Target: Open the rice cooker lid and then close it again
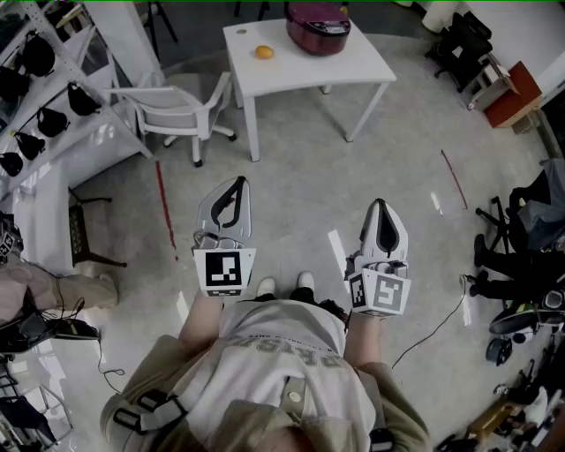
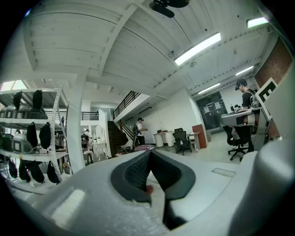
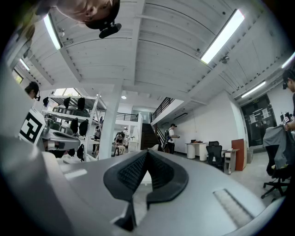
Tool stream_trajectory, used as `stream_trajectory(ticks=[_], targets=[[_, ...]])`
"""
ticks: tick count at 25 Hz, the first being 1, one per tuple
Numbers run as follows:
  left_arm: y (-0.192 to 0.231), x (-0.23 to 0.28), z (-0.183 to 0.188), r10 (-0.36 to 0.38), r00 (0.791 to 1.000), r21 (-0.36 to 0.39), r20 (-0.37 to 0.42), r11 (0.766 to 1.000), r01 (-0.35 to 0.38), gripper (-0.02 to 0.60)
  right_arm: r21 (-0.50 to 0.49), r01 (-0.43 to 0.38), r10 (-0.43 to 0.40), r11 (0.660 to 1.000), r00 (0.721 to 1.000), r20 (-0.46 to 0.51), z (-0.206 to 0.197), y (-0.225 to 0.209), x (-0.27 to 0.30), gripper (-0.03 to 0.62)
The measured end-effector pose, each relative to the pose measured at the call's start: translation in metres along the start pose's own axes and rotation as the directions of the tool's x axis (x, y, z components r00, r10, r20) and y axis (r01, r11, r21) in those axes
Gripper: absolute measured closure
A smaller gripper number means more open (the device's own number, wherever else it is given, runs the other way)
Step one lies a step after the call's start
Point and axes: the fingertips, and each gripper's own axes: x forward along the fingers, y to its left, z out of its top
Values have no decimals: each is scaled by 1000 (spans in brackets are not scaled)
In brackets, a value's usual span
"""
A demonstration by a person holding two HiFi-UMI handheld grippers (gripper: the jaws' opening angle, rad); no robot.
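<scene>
White table (image 1: 305,75) at the far end of the floor, with a white plastic chair (image 1: 177,110) at its left side. The maroon rice cooker (image 1: 318,26) sits on top, lid down, well apart from both grippers. Left gripper (image 1: 236,182) and right gripper (image 1: 380,204) hang level out front, jaws pressed together, nothing in either. A small orange fruit (image 1: 264,52) lies left of the cooker.
</scene>
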Motion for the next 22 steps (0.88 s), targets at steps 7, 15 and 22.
stream_trajectory(ticks=[7, 15, 22], targets=[[-8, 3, -2, 9, 1000, -1, -6, 1000, -9, 571, -17, -16, 16, 1000, 1000, -3, -1, -7, 1, 594], [-21, 12, -5, 24, 999, -11, -24, 1000, -24, 571, -35, -50, 50, 998, 999, -15, -5, -20, 6, 594], [-35, 27, -2, 45, 998, 23, -46, 999, -44, 571, 11, -100, 100, 995, 995, -4, -6, -41, 15, 594]])
